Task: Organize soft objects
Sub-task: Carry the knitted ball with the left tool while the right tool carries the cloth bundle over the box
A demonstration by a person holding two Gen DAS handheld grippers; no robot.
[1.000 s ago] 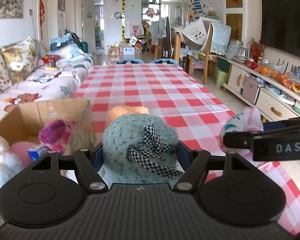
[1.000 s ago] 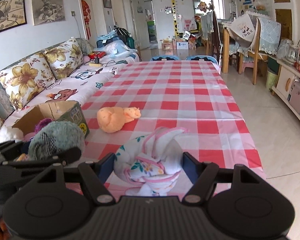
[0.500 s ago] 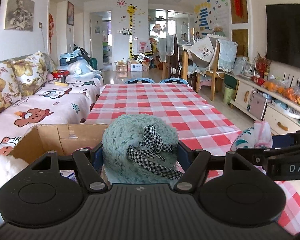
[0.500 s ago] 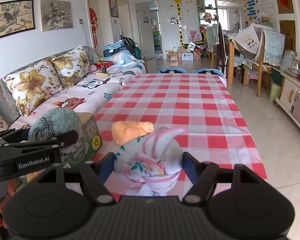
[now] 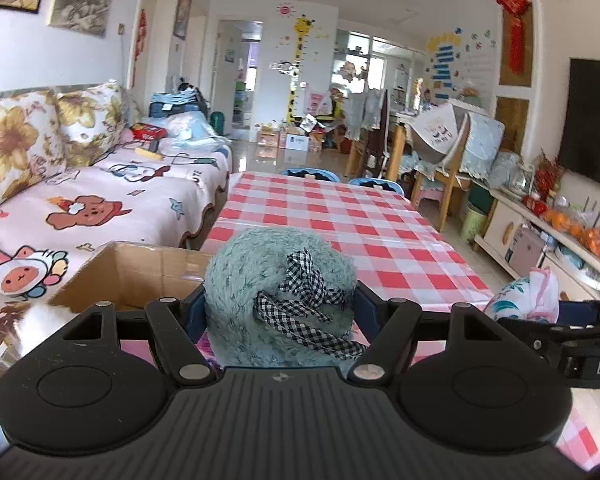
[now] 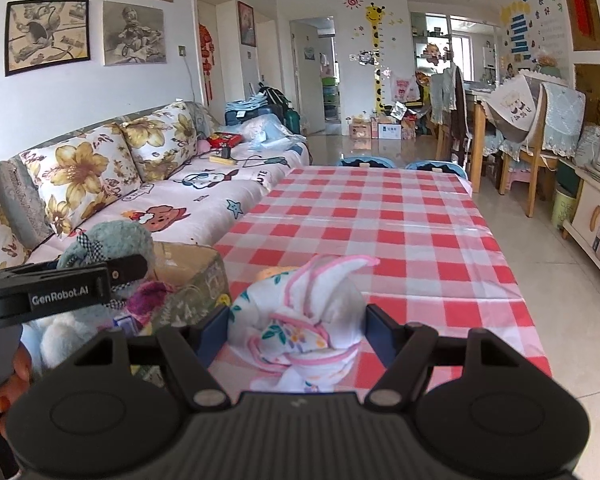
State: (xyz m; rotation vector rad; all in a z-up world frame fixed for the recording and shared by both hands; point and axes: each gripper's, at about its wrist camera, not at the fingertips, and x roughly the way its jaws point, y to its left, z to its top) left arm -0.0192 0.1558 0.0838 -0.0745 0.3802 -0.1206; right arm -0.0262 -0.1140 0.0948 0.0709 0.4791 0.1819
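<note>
the left gripper (image 5: 280, 308) is clamped on a fuzzy teal plush (image 5: 268, 276) tied with a checked ribbon, held above the near left corner of the checkered table (image 5: 340, 216), just beside the open cardboard box (image 5: 140, 268) at that edge; the right gripper (image 6: 296, 328) is clamped on a rolled white floral cloth (image 6: 308, 312) over the table's near edge; an orange soft toy (image 6: 274, 271) lies on the table behind the cloth, mostly hidden; the box holds other soft things

A sofa (image 6: 188, 196) with floral cushions (image 6: 80, 176) runs along the worktop's (image 6: 380, 216) left edge; wooden chairs (image 6: 540, 136) stand beyond its far right corner.
</note>
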